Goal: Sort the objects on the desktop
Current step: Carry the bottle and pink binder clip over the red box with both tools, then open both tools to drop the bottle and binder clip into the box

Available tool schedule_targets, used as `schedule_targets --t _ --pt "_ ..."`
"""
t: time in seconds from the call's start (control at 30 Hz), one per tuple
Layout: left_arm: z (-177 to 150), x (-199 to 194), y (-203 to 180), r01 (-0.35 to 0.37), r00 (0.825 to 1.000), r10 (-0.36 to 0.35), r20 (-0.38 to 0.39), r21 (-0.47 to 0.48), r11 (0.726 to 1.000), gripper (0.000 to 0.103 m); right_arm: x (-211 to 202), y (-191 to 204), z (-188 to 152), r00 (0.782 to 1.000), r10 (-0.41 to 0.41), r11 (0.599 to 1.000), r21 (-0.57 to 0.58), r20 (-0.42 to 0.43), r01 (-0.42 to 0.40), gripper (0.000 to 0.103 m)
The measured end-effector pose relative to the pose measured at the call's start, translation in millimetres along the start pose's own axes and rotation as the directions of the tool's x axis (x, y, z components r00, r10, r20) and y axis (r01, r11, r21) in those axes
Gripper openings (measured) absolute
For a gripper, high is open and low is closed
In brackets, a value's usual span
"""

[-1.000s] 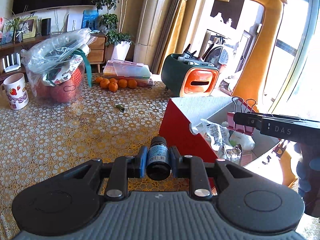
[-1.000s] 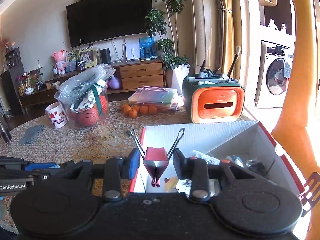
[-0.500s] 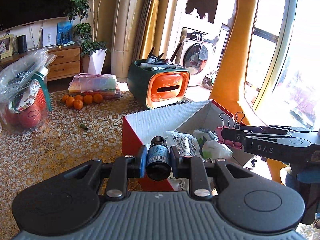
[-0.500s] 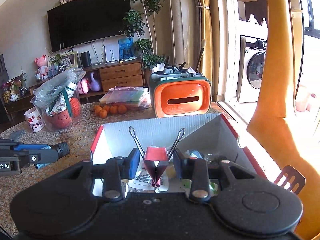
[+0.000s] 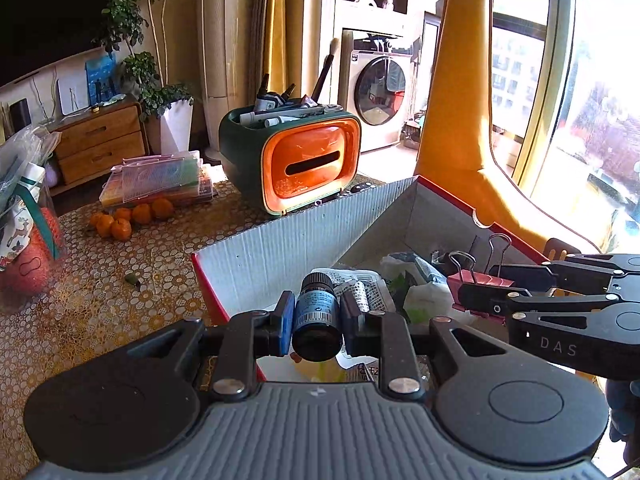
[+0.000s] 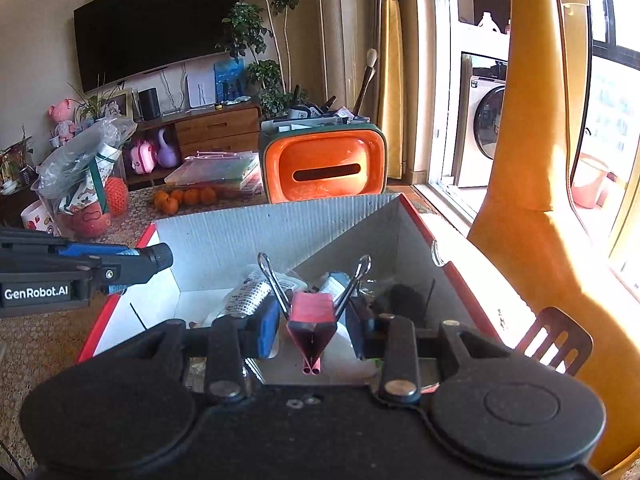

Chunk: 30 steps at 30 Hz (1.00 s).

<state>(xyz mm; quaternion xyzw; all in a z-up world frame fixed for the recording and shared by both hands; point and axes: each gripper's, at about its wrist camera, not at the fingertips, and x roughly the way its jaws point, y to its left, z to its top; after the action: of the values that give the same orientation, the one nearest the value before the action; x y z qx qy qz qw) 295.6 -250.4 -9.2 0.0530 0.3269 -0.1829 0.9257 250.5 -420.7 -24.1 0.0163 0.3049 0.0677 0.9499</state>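
My left gripper (image 5: 316, 316) is clamped on a small dark bottle (image 5: 318, 312), its cap pointing forward past my fingertips; my right gripper (image 6: 312, 320) pinches a red clip (image 6: 311, 316) between its pads, wire handles splayed up and ahead. Both loads hang over the box (image 5: 280, 240) — the bottle just inside its near wall, the clip further in, over the pile. So I read this as the drop-off step of the sorting: two items carried, neither let go yet.

Next move, as I judge it: ease each set of jaws apart and let the things fall, keeping low so the bottle doesn't bounce out.

The bottle is short and round, with a blue barcode label and a ribbed black cap. The clip is a folded red binder clip with silver loops. Below and ahead of my jaws the box — white inside, red-edged — holds crumpled packets and wrappers. Beyond it stands an orange holder (image 5: 304, 168).
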Motion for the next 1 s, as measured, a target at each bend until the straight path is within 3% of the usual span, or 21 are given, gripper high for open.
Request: schedule_targets --t 0.6,1.0 --pt "-7 55 -2 -0.012 0.986 0.020 -0.163 0.050 0.999 0.023 20 7 -17 0.997 0.008 0.998 -0.063 -0.076 -0.013 0.036" --pt "-2 56 3 0.020 0.978 -0.014 -0.210 0.026 0.999 0.024 19 8 -16 0.996 0.023 0.998 -0.063 -0.089 -0.029 0.042"
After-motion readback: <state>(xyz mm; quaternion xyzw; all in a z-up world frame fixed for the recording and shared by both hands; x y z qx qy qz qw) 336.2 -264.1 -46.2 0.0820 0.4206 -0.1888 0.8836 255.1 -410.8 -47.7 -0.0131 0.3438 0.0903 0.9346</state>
